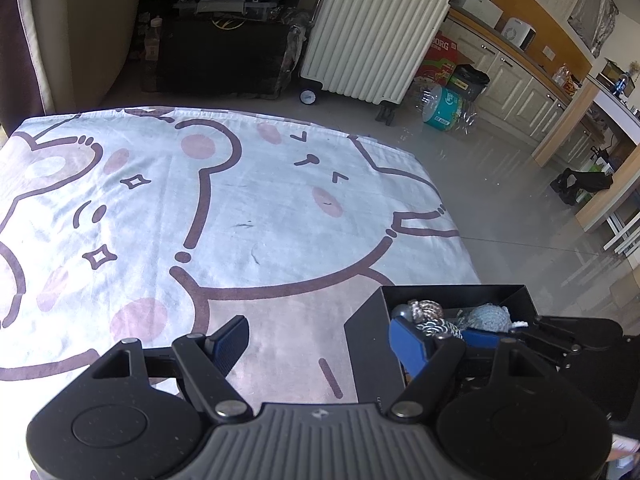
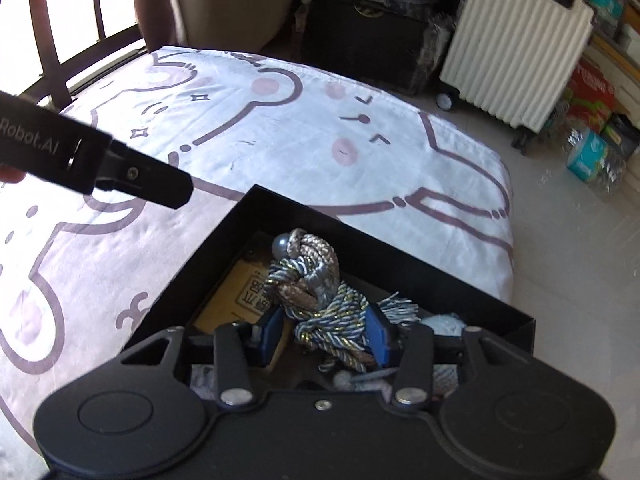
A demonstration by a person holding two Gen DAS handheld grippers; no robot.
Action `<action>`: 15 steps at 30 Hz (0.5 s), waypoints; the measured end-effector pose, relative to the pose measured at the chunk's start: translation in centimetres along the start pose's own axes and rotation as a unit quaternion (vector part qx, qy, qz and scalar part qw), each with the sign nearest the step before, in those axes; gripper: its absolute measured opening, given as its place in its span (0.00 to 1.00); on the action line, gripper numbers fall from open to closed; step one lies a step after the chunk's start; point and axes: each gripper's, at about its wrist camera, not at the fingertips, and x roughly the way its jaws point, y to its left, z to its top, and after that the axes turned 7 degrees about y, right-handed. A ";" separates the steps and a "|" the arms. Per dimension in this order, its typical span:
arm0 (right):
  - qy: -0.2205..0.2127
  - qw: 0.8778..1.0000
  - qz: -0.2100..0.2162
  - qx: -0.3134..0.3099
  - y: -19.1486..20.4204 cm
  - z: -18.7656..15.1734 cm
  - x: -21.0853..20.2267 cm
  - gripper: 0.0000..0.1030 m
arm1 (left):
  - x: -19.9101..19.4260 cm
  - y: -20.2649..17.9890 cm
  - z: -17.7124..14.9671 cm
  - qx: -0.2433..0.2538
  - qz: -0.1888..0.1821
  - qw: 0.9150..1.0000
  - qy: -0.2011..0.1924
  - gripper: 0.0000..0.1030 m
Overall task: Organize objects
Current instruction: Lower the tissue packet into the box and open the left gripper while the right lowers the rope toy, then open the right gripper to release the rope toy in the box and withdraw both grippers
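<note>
An open black box (image 2: 440, 280) sits at the near right corner of the cartoon-print sheet (image 2: 280, 152). Inside lies a twisted blue, silver and gold rope bundle (image 2: 320, 280) with a grey bead (image 2: 280, 246), a pale blue knitted piece (image 2: 444, 324) and a brown printed card (image 2: 240, 300). My right gripper (image 2: 326, 332) reaches down into the box with the rope between its blue pads; the right pad touches it and a thin gap shows at the left pad. My left gripper (image 1: 320, 344) stands wide open astride the box's left wall (image 1: 368, 336), holding nothing.
The sheet (image 1: 200, 208) covers a low bed whose right edge drops to a tiled floor (image 1: 480, 184). A white ribbed suitcase (image 1: 372, 32), a dark trunk (image 1: 224, 56), a pack of water bottles (image 1: 444, 108) and a cabinet row (image 1: 516, 88) stand beyond.
</note>
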 end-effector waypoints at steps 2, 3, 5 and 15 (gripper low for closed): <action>0.026 0.998 0.013 0.053 -1.0 0.3 -0.4 0.32 | 0.0 0.0 0.0 0.000 -0.001 1.000 0.001 0.75; 0.043 0.995 0.020 0.084 -1.4 0.4 -0.6 0.28 | 0.0 -0.1 0.0 0.001 -0.002 1.000 0.002 0.75; 0.069 0.990 0.026 0.119 -1.9 0.7 -0.8 0.15 | 0.0 -0.2 0.0 0.002 -0.003 1.000 0.003 0.75; 0.038 0.989 0.019 0.141 -2.1 0.8 -2.1 0.22 | -0.1 -0.5 0.0 0.016 0.004 1.000 0.006 0.75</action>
